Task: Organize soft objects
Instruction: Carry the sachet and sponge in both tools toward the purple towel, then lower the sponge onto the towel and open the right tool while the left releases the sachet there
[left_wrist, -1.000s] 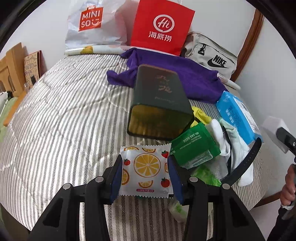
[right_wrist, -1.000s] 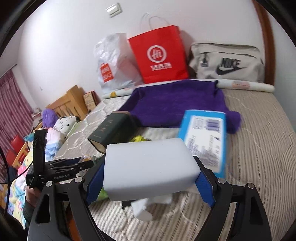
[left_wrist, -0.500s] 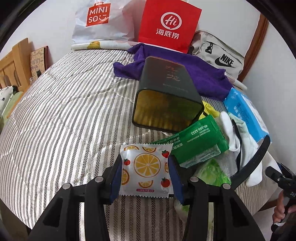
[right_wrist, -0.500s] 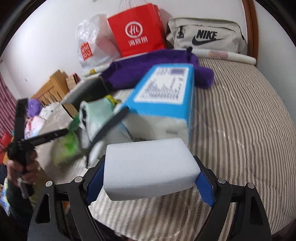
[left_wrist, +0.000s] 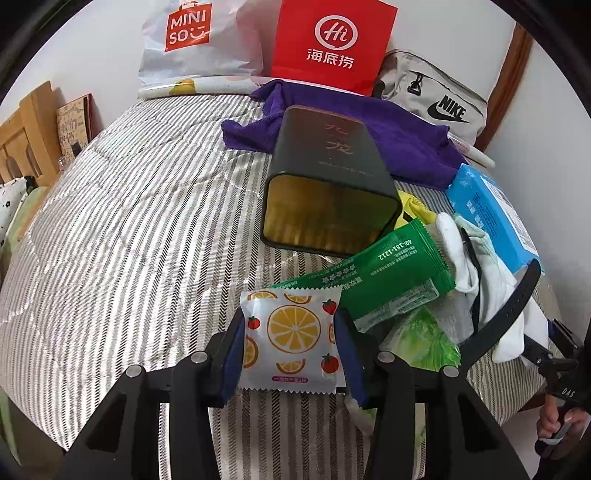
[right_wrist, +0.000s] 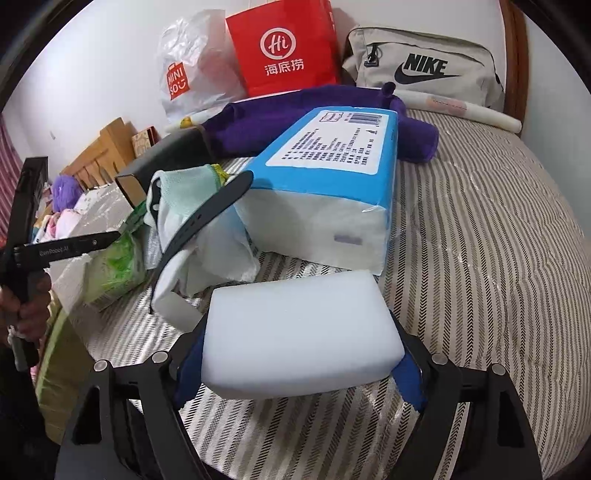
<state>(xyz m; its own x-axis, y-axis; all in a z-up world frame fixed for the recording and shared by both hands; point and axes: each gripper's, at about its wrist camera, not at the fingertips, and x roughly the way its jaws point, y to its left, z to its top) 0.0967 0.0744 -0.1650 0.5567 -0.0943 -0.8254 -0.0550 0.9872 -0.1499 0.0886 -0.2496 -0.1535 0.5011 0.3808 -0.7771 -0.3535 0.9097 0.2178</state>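
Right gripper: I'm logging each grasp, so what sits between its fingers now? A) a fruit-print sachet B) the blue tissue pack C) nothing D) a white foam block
D: the right gripper has its blue pads pressed on both ends of the white foam block, while the blue tissue pack lies on the bed beyond it.

Striped bedspread lies open on the left; tin, green packet and tissue pack crowd the right.

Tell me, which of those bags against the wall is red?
The paper bag in the middle. The plastic bag left of it is white; the Nike bag on its right is beige.
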